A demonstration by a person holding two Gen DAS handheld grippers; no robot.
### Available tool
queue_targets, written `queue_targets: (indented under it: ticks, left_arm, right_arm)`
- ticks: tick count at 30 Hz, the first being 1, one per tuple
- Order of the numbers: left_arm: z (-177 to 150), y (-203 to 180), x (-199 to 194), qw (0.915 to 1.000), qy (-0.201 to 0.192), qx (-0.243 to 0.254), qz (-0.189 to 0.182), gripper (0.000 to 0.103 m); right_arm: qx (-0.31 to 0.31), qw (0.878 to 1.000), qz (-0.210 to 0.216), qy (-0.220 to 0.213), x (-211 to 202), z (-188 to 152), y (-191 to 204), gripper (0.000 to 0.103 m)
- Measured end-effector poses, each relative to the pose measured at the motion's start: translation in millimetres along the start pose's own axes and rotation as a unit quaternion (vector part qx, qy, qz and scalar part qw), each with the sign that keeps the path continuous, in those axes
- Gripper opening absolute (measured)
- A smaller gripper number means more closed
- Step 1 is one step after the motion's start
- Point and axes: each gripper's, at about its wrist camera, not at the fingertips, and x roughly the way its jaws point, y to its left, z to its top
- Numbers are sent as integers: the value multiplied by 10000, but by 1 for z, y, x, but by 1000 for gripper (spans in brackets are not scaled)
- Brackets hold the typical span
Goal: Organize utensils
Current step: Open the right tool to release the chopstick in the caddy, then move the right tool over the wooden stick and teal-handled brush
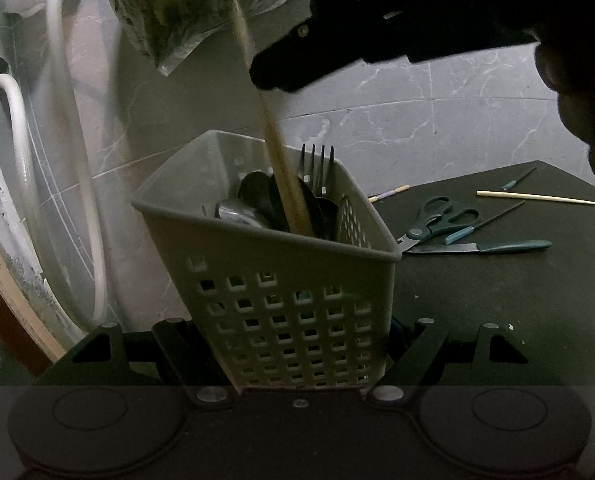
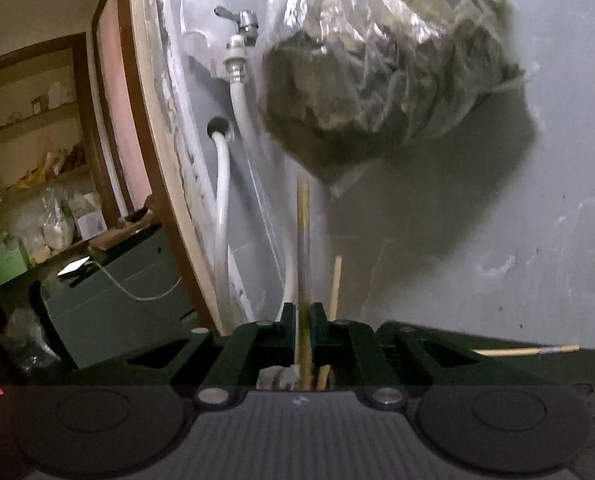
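My left gripper (image 1: 297, 324) is shut on a grey perforated utensil basket (image 1: 257, 252), with a finger on each side wall. Inside the basket stand a fork (image 1: 317, 162) and dark spoons (image 1: 257, 200). My right gripper (image 2: 303, 310) hangs above the basket and shows as a dark shape in the left wrist view. A wooden chopstick (image 2: 303, 220) with a purple band runs between its jaws. They stand slightly apart, and a sliver of light shows beside the stick. The stick's blurred lower end (image 1: 285, 184) reaches into the basket. A second chopstick (image 2: 335, 284) pokes up behind.
Scissors (image 1: 437, 218), a teal-handled knife (image 1: 489, 247) and loose chopsticks (image 1: 535, 197) lie on the dark table (image 1: 497, 312) to the basket's right. On the tiled wall behind hang a plastic bag (image 2: 377, 72), a tap (image 2: 243, 26) and white hoses (image 1: 77, 168).
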Motion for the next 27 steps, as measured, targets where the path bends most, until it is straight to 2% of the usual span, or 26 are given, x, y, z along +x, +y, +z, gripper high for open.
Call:
queue_targets:
  ticks: [1, 3, 6, 10, 12, 14, 17, 21, 27]
  left_arm:
    - [0, 0, 0, 10000, 4, -3, 5, 79]
    - [0, 0, 0, 10000, 12, -4, 16, 79]
    - [1, 0, 0, 10000, 27, -11, 36, 80]
    - [1, -2, 1, 10000, 53, -19, 78, 80]
    - [2, -3, 1, 9999, 69, -27, 105, 80]
    - [2, -4, 1, 9999, 85, -40, 138, 80]
    - [3, -7, 1, 9997, 114, -63, 184, 80]
    - [5, -12, 0, 9994, 156, -101, 275, 80]
    - [9, -20, 2, 9986, 223, -176, 447, 81]
  right_arm:
    - [7, 10000, 13, 44, -2, -2, 0, 19]
    - [23, 10000, 10, 91, -7, -5, -1, 41]
    - [64, 10000, -20, 64, -16, -5, -4, 52]
    - [193, 9994, -300, 11, -36, -6, -18, 67]
    - [293, 9982, -516, 44, -45, -7, -29, 82]
    - [422, 9961, -767, 98, -54, -12, -42, 90]
    - [625, 9906, -1171, 342, -65, -25, -64, 97]
    - [823, 9790, -1655, 860, -77, -47, -90, 100]
    - [871, 9666, -1942, 1430, -86, -72, -116, 100]
